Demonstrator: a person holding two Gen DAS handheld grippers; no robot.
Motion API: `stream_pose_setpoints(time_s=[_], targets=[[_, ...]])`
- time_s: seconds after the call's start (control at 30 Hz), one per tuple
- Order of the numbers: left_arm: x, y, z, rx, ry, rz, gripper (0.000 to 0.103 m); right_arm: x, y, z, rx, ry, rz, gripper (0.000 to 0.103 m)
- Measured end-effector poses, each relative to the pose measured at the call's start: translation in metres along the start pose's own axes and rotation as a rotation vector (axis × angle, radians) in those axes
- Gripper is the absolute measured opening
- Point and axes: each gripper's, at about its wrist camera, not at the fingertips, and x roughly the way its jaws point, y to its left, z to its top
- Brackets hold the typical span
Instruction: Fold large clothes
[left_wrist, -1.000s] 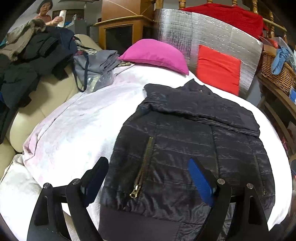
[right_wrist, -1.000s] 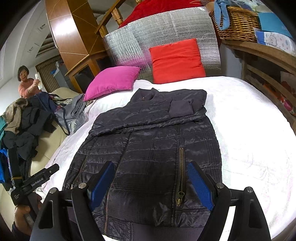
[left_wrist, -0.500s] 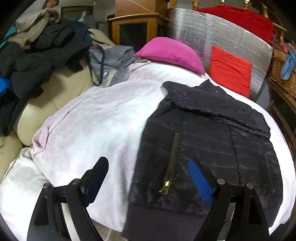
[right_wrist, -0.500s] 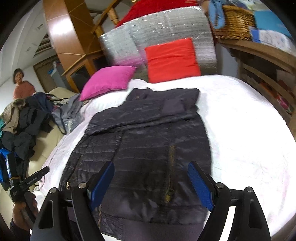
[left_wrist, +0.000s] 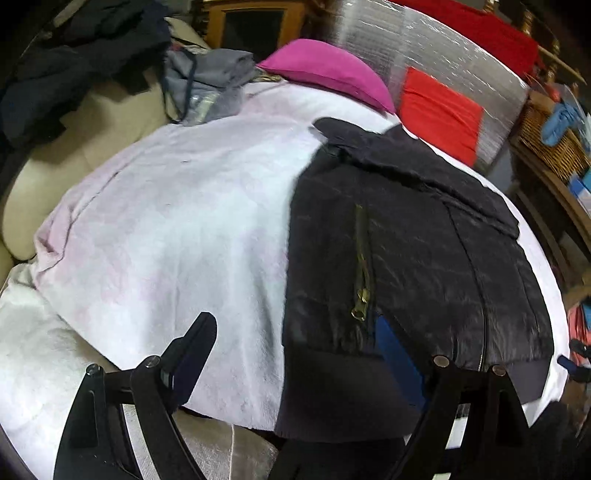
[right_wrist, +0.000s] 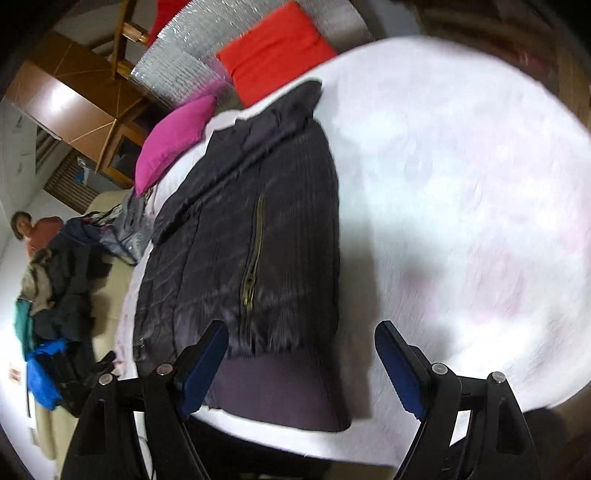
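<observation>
A dark quilted jacket (left_wrist: 413, 258) lies flat on the white bed cover (left_wrist: 177, 229), sleeves folded across its chest, ribbed hem toward me, brass pocket zips showing. It also shows in the right wrist view (right_wrist: 251, 251). My left gripper (left_wrist: 295, 354) is open and empty, straddling the jacket's left hem corner from above. My right gripper (right_wrist: 303, 358) is open and empty, over the jacket's right hem corner. The right wrist view is tilted and blurred.
A pink cushion (left_wrist: 328, 70) and a red cushion (left_wrist: 439, 110) lie at the head by a silver foil panel (left_wrist: 443, 51). A pile of clothes (left_wrist: 74, 55) sits on a cream sofa (left_wrist: 74, 162) at left. A wicker basket (left_wrist: 554, 147) stands right. A person (right_wrist: 33, 232) stands far left.
Both grippers have moved apart toward the jacket's hem corners: the left went left, the right went right and rolled. Both stayed open and the jacket has not moved.
</observation>
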Motion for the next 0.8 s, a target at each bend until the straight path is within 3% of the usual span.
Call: stream_pose_setpoints(time_s=[0.23,0.8], targets=[[0.015,0.002,-0.005,-0.024,0.051,-0.025,0.088,0.014,-0.002,-0.01,0.006,0.046,0.009,0.084],[0.013,0.0,-0.008,0.006,0.049,-0.03,0.088,0.019,0.005,-0.009,-0.014,0.062,-0.003,0.078]])
